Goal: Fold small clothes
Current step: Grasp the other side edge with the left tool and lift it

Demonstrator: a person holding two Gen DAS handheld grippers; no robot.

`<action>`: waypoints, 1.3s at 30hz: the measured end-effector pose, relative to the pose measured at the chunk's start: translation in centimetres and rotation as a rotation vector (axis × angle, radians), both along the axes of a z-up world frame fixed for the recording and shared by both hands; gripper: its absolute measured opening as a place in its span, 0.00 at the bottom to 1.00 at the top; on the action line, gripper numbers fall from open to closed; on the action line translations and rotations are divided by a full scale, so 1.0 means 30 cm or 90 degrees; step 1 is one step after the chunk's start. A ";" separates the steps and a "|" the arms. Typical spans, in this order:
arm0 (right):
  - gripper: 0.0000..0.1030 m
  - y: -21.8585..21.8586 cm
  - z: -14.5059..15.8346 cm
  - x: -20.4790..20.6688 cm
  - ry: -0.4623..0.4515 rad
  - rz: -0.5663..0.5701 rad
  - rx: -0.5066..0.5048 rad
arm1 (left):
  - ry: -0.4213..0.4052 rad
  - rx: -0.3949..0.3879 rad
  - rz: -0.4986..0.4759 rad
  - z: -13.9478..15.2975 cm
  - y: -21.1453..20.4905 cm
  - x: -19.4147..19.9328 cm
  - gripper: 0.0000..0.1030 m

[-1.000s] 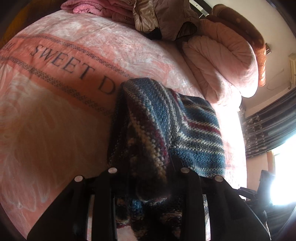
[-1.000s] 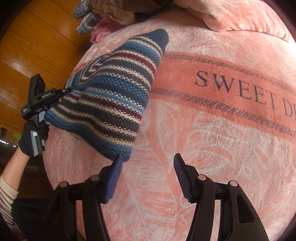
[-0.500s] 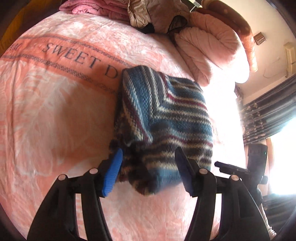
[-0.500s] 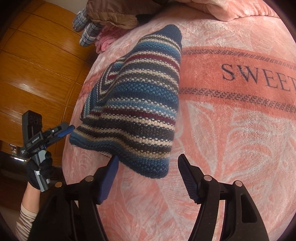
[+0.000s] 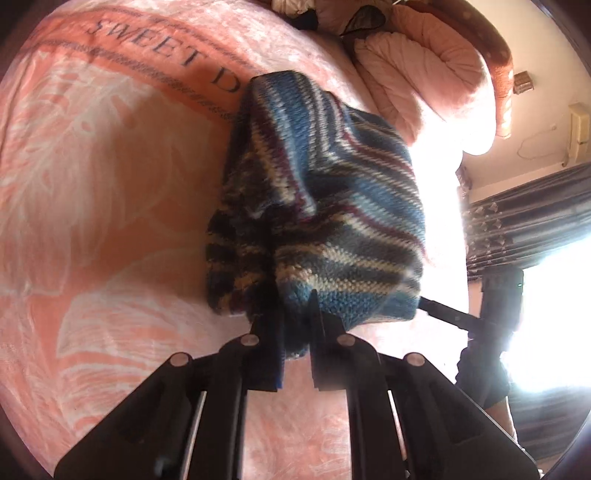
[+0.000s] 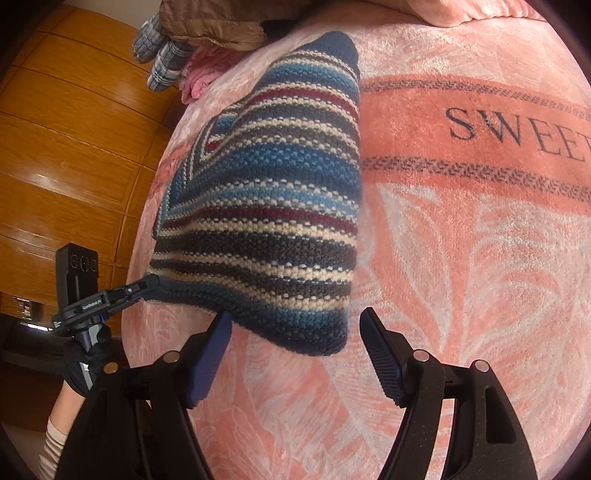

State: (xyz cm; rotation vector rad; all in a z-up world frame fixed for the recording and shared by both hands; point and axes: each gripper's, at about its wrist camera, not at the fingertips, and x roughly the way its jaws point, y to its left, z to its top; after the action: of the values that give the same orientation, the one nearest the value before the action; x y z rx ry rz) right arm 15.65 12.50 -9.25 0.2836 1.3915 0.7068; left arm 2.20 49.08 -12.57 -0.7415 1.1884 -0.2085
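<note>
The blue, cream and maroon striped knitted garment (image 6: 269, 206) lies on the bed, on a pink plush blanket with a pale leaf pattern and a coral band of dark lettering (image 6: 461, 258). It already forms a compact, roughly rectangular packet with a doubled layer showing along its left side in the right wrist view, so I judge at least one fold is made. What is left looks like a further fold or a tidy-up of the near edge, then setting it aside; I cannot tell how many folds are intended.

The left tool (image 5: 293, 343) has its jaws pressed together on the near hem of the garment, which bunches and lifts there in the left wrist view. The right tool (image 6: 295, 354) is spread wide, its jaws standing either side of the near right corner of the knit and gripping nothing.

In the right wrist view the packet's long axis runs from that near hem away to a dark blue pointed corner at the far end, near a heap of brown, plaid and pink clothes (image 6: 207, 29). The stripes run across this axis.
</note>
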 end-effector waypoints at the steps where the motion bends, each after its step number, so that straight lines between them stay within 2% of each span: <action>1: 0.71 0.009 -0.007 0.002 0.003 0.003 -0.005 | 0.004 -0.001 0.006 -0.020 0.013 -0.005 0.08; 4: 0.71 0.029 -0.049 0.015 0.025 -0.003 -0.019 | -0.002 -0.001 0.015 -0.023 0.030 -0.003 0.08; 6: 0.54 0.034 -0.081 0.023 0.058 -0.006 0.004 | -0.027 0.012 0.003 0.022 0.017 0.011 0.08; 7: 0.41 0.033 -0.088 0.025 0.065 -0.008 0.016 | -0.040 0.028 -0.006 0.047 0.007 0.019 0.08; 8: 0.35 0.028 -0.086 0.025 0.060 -0.012 0.017 | -0.049 0.042 -0.014 0.065 -0.004 0.026 0.08; 11: 0.26 0.023 -0.087 0.010 0.046 -0.001 0.012 | -0.040 0.067 -0.025 0.049 -0.020 0.044 0.08; 13: 0.25 0.014 -0.106 -0.008 0.036 0.010 -0.015 | -0.017 0.083 -0.036 -0.001 -0.029 0.046 0.08; 16: 0.25 0.025 -0.136 -0.018 0.035 0.020 -0.048 | -0.005 0.088 -0.034 -0.051 -0.036 0.052 0.09; 19: 0.25 0.038 -0.134 -0.019 0.024 0.033 -0.064 | -0.013 0.095 -0.039 -0.038 -0.039 0.059 0.12; 21: 0.30 0.057 -0.118 -0.019 0.016 0.051 -0.073 | -0.015 0.071 -0.044 -0.025 -0.031 0.056 0.16; 23: 0.45 0.088 -0.083 -0.016 0.003 0.065 -0.075 | -0.014 0.048 -0.050 -0.002 -0.007 0.050 0.29; 24: 0.50 0.088 -0.063 -0.014 -0.004 0.069 -0.074 | -0.019 0.041 -0.054 0.011 0.015 0.043 0.39; 25: 0.60 0.080 -0.044 -0.010 -0.016 0.070 -0.070 | -0.028 0.039 -0.049 0.030 0.034 0.042 0.41; 26: 0.64 0.074 -0.024 -0.004 -0.028 0.068 -0.065 | -0.040 0.034 -0.041 0.047 0.054 0.042 0.42; 30: 0.64 0.073 0.011 0.041 -0.041 0.058 -0.051 | -0.079 0.034 0.010 0.110 0.110 0.101 0.46; 34: 0.64 0.077 -0.006 0.074 -0.038 0.049 -0.051 | -0.073 0.031 0.015 0.096 0.088 0.216 0.47; 36: 0.64 0.075 -0.016 0.083 -0.035 0.045 -0.044 | -0.043 0.045 0.010 0.064 0.054 0.281 0.48; 38: 0.64 0.068 -0.037 0.093 -0.034 0.045 -0.041 | -0.005 0.062 -0.001 0.024 0.025 0.326 0.41; 39: 0.64 0.074 -0.043 0.092 -0.035 0.048 -0.043 | -0.007 0.073 0.002 0.021 0.015 0.340 0.25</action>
State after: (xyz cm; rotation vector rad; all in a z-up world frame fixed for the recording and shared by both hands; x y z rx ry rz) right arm 18.40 14.71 -10.54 0.1578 1.3769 0.7230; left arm 12.40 49.54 -11.94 -0.6406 1.1778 -0.1398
